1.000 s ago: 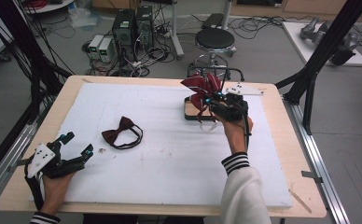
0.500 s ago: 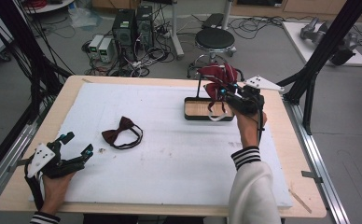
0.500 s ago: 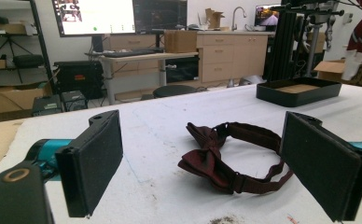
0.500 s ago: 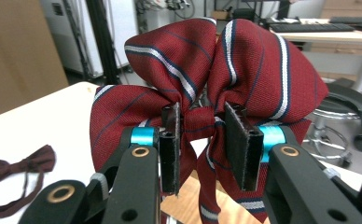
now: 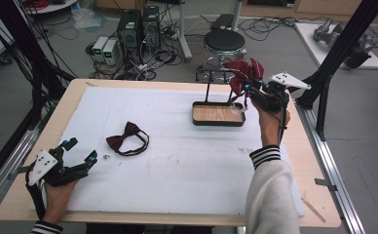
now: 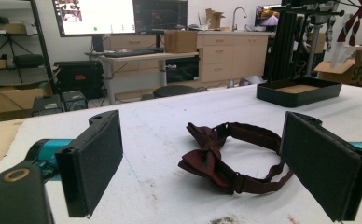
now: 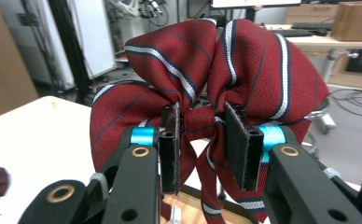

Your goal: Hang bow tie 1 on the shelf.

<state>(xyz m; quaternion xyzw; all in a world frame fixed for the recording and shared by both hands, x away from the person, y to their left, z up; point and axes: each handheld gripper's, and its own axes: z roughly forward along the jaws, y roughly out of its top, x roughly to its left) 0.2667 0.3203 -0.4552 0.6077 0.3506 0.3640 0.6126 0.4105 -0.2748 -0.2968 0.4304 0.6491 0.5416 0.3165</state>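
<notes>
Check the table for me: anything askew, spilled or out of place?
Nothing stands out. The dark bow tie lies flat on the white mat, the tray stand sits upright, and the right gripper grips the striped bow at its knot.

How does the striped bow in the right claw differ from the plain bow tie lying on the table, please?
The striped bow is red with white and navy stripes; the plain bow tie is solid dark maroon. The first is held aloft in the right claw; the second lies flat, strap looped. Both are fabric bows.

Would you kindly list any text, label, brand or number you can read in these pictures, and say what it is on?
None can be read.
Cardboard box: dark print, cut off and blurred.
Monitor: window contents too small.
Bow ties, tray, grippers: no lettering.
</notes>
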